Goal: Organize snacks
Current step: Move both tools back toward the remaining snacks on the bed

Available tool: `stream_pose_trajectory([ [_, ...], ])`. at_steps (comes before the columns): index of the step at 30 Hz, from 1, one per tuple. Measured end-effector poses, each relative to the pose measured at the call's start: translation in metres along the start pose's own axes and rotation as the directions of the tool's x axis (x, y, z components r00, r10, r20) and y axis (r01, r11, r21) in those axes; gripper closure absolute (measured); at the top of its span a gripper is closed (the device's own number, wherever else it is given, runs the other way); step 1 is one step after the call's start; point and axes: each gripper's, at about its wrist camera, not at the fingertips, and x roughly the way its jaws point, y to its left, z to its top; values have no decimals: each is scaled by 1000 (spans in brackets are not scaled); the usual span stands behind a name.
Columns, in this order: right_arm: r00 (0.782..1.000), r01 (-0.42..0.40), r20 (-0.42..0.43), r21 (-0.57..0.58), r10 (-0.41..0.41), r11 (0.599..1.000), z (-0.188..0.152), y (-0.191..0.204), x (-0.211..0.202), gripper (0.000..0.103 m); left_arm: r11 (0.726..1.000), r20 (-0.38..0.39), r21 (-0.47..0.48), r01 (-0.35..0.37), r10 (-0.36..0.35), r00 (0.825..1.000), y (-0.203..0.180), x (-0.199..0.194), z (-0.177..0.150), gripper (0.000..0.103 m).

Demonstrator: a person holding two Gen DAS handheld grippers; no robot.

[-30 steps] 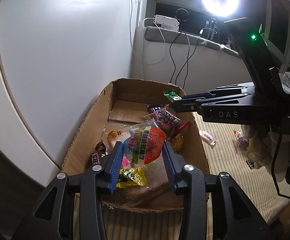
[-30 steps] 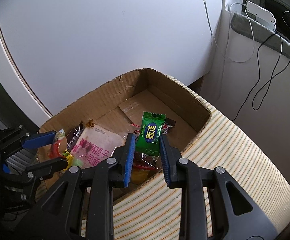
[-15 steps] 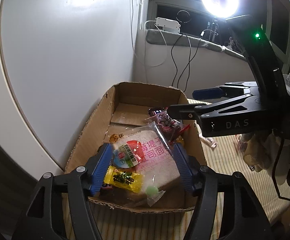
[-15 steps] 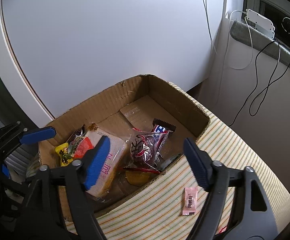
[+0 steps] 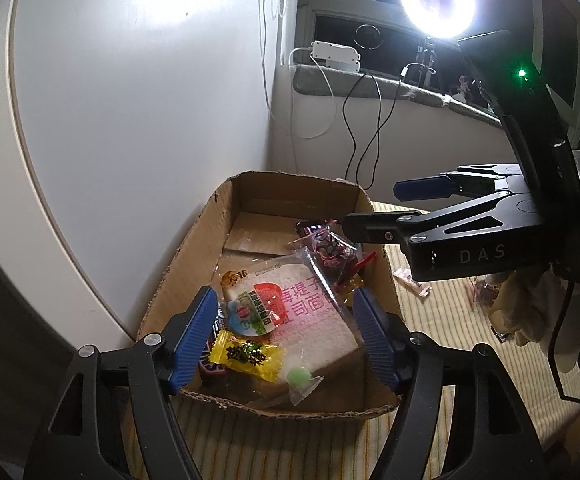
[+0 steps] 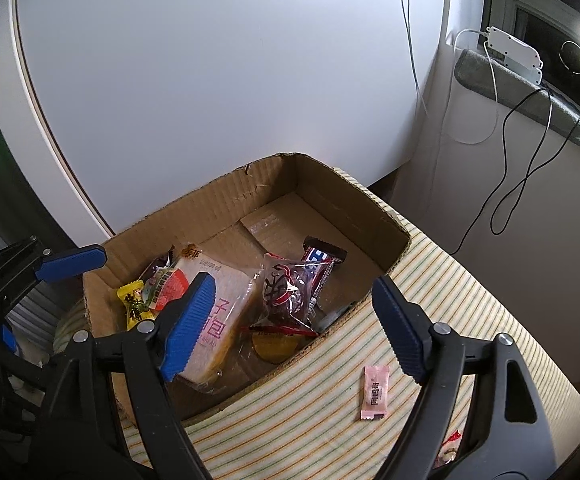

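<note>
A cardboard box [image 5: 194, 256] [image 6: 274, 184] on a striped cloth holds snacks: a bagged bread slice [image 5: 310, 316] [image 6: 222, 304], a red-and-green round snack [image 5: 256, 308] [image 6: 164, 286], a yellow candy [image 5: 246, 354] [image 6: 132, 304], a dark red packet [image 5: 330, 250] [image 6: 290, 284] and a chocolate bar [image 6: 322, 254]. My left gripper [image 5: 286, 338] is open and empty above the box's near end. My right gripper [image 6: 296, 326] is open and empty over the box's edge; it shows in the left wrist view [image 5: 374, 210].
A pink candy [image 6: 374, 392] [image 5: 412, 282] lies on the striped cloth [image 6: 330, 420] beside the box. More wrapped snacks [image 5: 486, 292] lie further right. A white wall [image 5: 130, 120] stands behind the box. A ring light [image 5: 436, 2] and cables [image 5: 362, 136] are at the back.
Both grippers opened. The red-and-green snack dropped from the left gripper into the box, the green candy left the right gripper. Both grippers pulled back and up.
</note>
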Motion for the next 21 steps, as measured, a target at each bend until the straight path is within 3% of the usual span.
stream_pose_trajectory([
  [21, 999, 25, 47, 8, -25, 1000, -20, -8, -47, 20, 999, 39, 47, 2, -3, 999, -28, -25, 2, 33],
])
